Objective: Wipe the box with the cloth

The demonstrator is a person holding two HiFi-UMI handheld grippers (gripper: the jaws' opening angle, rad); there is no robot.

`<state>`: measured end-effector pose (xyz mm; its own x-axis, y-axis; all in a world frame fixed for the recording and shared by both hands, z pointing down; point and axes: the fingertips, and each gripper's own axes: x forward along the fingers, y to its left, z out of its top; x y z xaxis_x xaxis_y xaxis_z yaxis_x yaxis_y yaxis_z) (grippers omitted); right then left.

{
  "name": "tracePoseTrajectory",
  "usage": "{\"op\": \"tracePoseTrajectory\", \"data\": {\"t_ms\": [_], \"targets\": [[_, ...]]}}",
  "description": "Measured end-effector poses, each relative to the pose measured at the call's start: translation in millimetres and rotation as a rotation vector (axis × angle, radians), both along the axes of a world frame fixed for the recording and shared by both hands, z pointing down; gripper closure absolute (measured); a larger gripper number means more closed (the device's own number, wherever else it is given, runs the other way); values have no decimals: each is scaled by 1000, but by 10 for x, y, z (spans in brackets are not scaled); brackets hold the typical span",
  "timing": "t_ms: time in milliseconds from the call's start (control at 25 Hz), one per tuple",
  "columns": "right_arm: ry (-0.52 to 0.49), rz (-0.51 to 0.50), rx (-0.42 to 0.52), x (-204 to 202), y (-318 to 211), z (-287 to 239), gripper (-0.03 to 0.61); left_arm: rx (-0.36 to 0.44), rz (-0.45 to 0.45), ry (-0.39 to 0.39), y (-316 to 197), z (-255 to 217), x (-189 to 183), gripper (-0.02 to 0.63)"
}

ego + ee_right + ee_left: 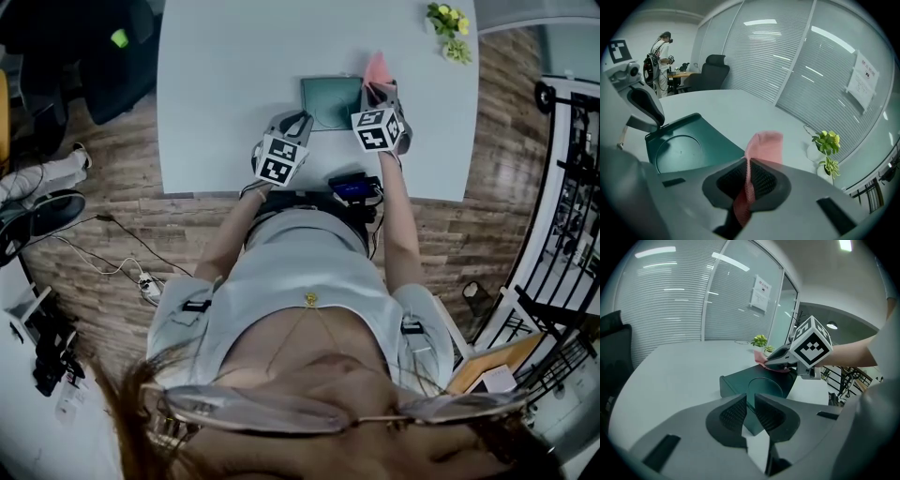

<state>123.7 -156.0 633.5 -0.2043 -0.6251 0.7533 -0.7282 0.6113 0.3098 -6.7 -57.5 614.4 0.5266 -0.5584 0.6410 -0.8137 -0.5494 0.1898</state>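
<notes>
Holding the pink cloth (764,145) in the right gripper (749,176), with its fingers (763,182) pressed tight on the fabric. The lower end bunches down between the pads and the upper end sticks up past the tips like a little flag.

The box (330,101) is a flat dark green thing with a round ring marked into its top. It sits on the white surface (234,75), roughly in the middle and a bit toward the person's side. From the head view the cloth hangs at the box's far right corner. In the left gripper view it looks like it's right down at that corner, but I honestly can't tell if it's actually touching.

The left gripper (750,404) is on the near left part of the box, with its fingers nearly closed and the box's near corner pinched between them.

Other stuff: a small green plant (450,28) in a white pot sits at the far right corner of the surface, well apart from the box.
</notes>
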Motion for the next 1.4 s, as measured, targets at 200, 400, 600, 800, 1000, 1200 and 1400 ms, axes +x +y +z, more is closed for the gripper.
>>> {"op": "tracePoseTrajectory", "data": {"t_ms": [200,400,600,800,1000,1200,1400], "targets": [[-35,-22,-7,-212,22,5,552,-12,-11,1,20,33,-55,551],[-57,-58,-9,-446,72,5,552,-13,-21,10,23,40,-62,540],[-71,-113,-9,-719,133,-9,552,-10,-29,15,40,24,-83,537],[-87,-169,-17,-961,185,-9,552,-4,-41,11,61,11,-149,538],[-122,-199,-33,-1161,226,-24,552,-10,-53,23,81,-2,-208,537],[-173,-221,-55,-1336,254,-27,552,-18,-51,29,79,29,-218,538],[-193,-216,-62,-1413,261,-32,552,-26,-34,30,116,70,-201,538]]}}
